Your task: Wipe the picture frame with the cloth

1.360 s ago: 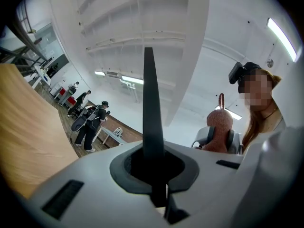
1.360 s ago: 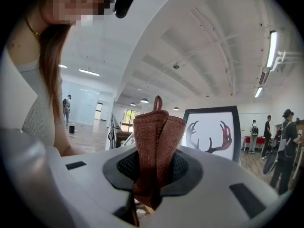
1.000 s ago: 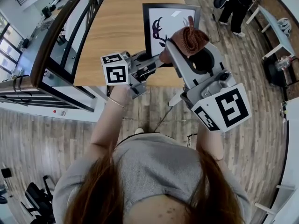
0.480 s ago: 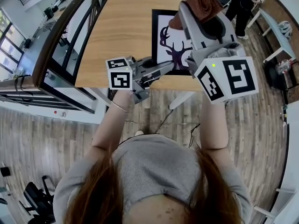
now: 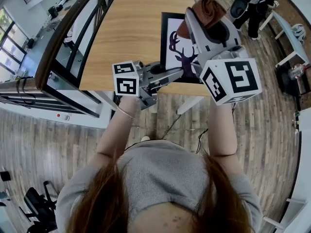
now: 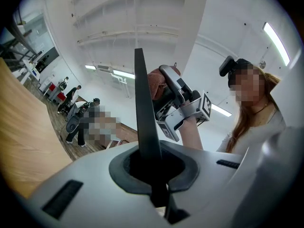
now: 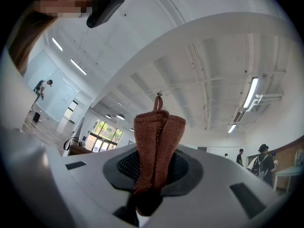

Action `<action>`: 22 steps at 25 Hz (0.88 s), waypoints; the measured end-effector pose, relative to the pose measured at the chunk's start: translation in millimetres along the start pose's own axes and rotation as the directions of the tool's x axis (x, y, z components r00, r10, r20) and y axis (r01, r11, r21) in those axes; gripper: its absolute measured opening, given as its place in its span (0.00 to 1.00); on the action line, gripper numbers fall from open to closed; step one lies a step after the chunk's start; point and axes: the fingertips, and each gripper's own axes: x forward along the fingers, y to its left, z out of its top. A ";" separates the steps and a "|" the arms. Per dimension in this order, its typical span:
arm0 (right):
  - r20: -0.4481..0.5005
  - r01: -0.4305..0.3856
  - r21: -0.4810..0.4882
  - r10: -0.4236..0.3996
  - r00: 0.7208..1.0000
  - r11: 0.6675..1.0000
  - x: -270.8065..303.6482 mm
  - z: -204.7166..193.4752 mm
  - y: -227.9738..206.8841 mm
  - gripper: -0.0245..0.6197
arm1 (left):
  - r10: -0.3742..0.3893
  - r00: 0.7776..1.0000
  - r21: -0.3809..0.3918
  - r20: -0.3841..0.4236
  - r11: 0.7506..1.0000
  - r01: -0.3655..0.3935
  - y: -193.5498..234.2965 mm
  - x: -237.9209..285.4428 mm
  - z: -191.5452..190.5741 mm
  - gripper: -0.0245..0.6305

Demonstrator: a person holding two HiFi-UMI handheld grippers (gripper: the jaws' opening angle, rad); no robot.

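one black picture frame over a wooden table, long axis pointing away from the person, near edge clamped by the left gripper; the right gripper pinches one brown cloth by its far end.

Seeing wood table standing on plank floor, railing running just beside its left edge. Spotting bystander in dark clothes standing at top right, near white desk. Catching black chair sitting bottom left. Picking up ceiling lights glowing overhead, windows showing far back, people standing at right in right gripper view.
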 end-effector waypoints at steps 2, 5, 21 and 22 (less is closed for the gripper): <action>-0.005 -0.007 0.014 0.007 1.000 1.000 -2.3 -3.3 0.3 0.19 | 0.006 1.000 0.004 -0.003 1.000 -0.006 1.0 -0.1 -0.2 0.07; -0.024 -0.026 0.016 0.026 0.999 1.000 -7.9 -11.1 5.5 0.19 | 0.009 1.000 0.006 0.003 1.000 -0.009 0.5 0.1 0.7 0.07; -0.095 -0.056 0.017 0.057 0.994 0.998 -48.4 -39.9 27.3 0.19 | 0.014 0.999 0.030 0.030 0.999 -0.015 -3.9 0.0 6.0 0.07; -0.101 -0.056 0.024 0.058 0.993 0.998 -50.9 -43.6 27.9 0.19 | 0.015 0.999 0.028 0.033 0.999 -0.016 -3.9 0.0 6.3 0.07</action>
